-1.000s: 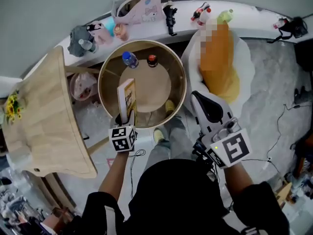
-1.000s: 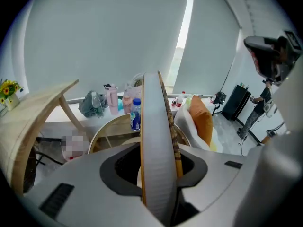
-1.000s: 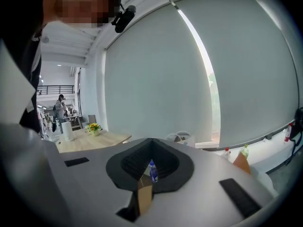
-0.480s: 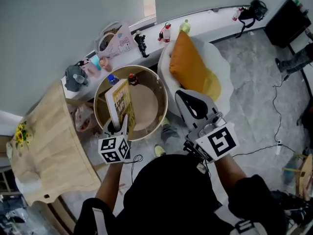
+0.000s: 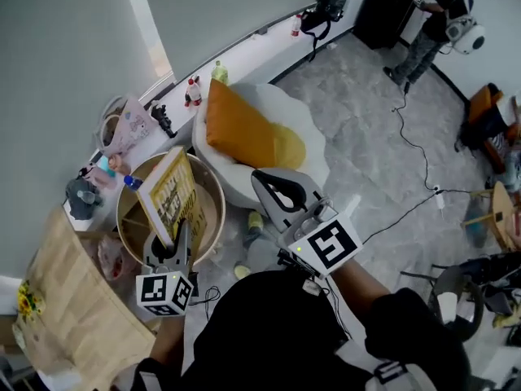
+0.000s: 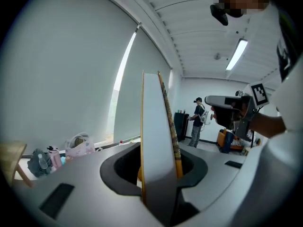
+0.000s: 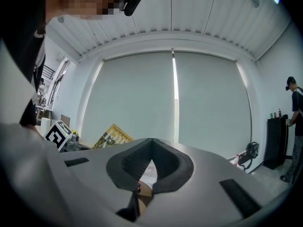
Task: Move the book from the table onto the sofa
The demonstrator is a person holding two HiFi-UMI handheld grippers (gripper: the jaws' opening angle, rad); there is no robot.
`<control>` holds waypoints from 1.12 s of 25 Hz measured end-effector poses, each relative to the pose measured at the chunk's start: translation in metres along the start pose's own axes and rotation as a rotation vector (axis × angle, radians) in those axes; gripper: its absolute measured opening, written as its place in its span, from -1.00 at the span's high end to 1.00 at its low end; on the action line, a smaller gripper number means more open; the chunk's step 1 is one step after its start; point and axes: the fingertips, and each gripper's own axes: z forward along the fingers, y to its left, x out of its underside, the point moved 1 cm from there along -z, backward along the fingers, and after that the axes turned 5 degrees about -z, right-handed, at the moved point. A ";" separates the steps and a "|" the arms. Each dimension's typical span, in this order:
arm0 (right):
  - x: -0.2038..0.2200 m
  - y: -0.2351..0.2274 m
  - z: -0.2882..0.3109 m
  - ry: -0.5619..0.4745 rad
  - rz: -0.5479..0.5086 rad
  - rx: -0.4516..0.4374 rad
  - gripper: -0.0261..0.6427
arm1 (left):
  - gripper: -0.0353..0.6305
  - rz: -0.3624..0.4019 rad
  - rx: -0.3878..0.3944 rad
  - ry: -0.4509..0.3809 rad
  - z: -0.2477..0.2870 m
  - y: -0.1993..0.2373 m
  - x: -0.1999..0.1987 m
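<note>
Left tongs (image 5: 176, 239) have lifted the book (image 5: 169, 195) off the table (image 5: 220, 208).

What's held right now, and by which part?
Left hand-held gripper clamps the book by its lower edge, book upright. Right hand-held gripper is shut, empty.

Round table (image 5: 207, 218), blue bottle (image 5: 131, 182), white sofa (image 5: 313, 163), orange cushion (image 5: 244, 133)

No legible text; dark print on the yellow book (image 5: 169, 198) cover too blurred
</note>
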 end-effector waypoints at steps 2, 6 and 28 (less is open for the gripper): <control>-0.004 -0.013 -0.021 0.007 -0.002 0.055 0.89 | 0.43 0.003 0.070 -0.013 0.007 -0.026 -0.010; -0.008 -0.041 -0.065 0.035 0.002 0.159 0.89 | 0.43 0.015 0.189 -0.011 0.025 -0.079 -0.021; 0.038 -0.226 -0.148 0.057 0.039 0.392 0.89 | 0.43 0.051 0.417 0.042 0.192 -0.232 -0.039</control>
